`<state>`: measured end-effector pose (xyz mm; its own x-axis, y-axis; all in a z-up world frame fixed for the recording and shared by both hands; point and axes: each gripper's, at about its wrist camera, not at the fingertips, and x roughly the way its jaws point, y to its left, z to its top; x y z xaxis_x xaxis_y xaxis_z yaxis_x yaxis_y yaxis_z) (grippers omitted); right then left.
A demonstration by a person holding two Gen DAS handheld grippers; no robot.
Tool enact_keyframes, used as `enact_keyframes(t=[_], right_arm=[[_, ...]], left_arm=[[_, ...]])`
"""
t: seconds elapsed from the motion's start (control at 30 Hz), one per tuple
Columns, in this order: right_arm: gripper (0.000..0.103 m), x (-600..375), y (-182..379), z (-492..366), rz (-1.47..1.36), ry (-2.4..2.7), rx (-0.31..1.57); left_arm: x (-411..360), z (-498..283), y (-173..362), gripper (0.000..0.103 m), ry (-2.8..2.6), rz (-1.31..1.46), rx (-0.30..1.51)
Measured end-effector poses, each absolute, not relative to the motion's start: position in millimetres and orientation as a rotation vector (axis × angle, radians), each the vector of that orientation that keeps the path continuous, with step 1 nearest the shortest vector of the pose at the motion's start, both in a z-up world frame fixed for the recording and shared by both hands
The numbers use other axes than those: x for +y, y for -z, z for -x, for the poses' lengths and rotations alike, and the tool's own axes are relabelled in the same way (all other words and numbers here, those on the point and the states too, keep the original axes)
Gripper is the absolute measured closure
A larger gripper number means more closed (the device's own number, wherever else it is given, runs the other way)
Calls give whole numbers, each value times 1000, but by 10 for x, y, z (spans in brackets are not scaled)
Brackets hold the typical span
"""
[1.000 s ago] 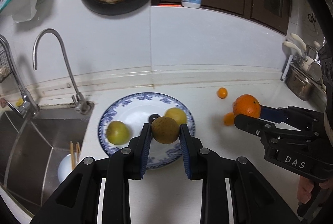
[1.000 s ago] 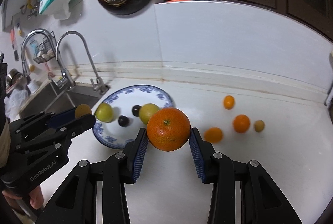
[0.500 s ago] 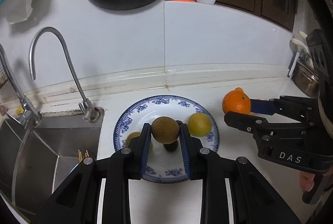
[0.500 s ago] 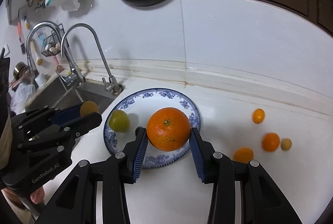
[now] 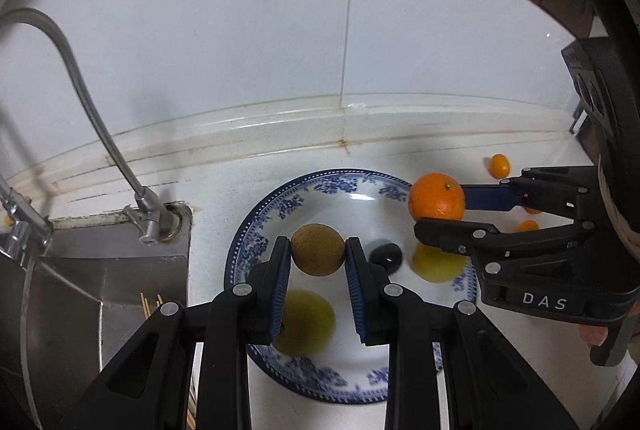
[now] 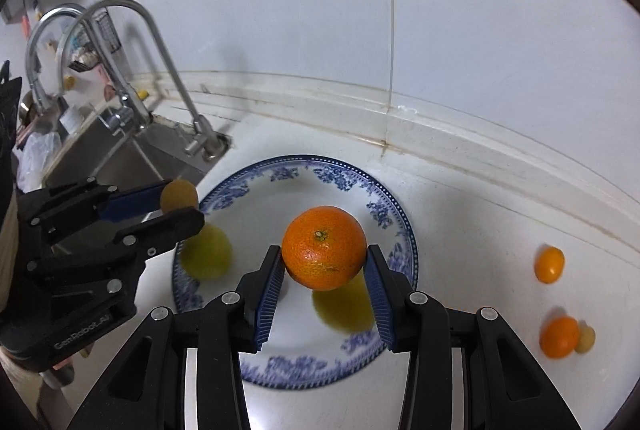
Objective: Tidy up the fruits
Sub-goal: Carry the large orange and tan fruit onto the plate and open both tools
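My left gripper (image 5: 318,256) is shut on a brown round fruit (image 5: 317,249) and holds it over the blue-and-white plate (image 5: 256,242). My right gripper (image 6: 323,264) is shut on a large orange (image 6: 323,247) above the same plate (image 6: 384,206). On the plate lie two yellow-green fruits (image 5: 306,322) (image 5: 438,266) and a dark plum (image 5: 386,256). In the left wrist view the right gripper (image 5: 440,208) holds the orange (image 5: 437,196) at the plate's right rim. In the right wrist view the left gripper (image 6: 180,204) holds the brown fruit (image 6: 179,193) at the plate's left rim.
Small oranges (image 6: 550,264) (image 6: 559,336) and a pale small fruit (image 6: 586,338) lie on the white counter right of the plate. A steel sink (image 5: 92,294) with a curved tap (image 5: 100,134) is left of the plate. The tiled wall rises behind.
Both grippers have moved forward and down over the plate with their fruits still held. The plate now looks larger and closer in both views.
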<state>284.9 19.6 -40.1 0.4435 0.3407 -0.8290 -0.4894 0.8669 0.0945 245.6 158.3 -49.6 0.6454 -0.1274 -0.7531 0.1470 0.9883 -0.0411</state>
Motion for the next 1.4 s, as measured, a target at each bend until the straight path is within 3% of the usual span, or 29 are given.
enact_keyframes(t=[0.57,0.67,0.87,1.0,1.4], right_arm=[[61,254,768,-3401,163,-517,1148],[61,268,782,-3418,169,-518,1152],[60,262,760,-3420,171,-525,1160],[53,226,651,-3361,161,-538,1127],[53,-132,114,-2860,164,-480,945]], left_arm=[[1585,-2874,806,75,159,-2,996],[1595,-2883,797,67,144,-9,993],[1625,-2854,694,65,118,-11,983],[1620,-2779,605,61,109,1,969],[1354,-2303,149,56,99,-19,838]])
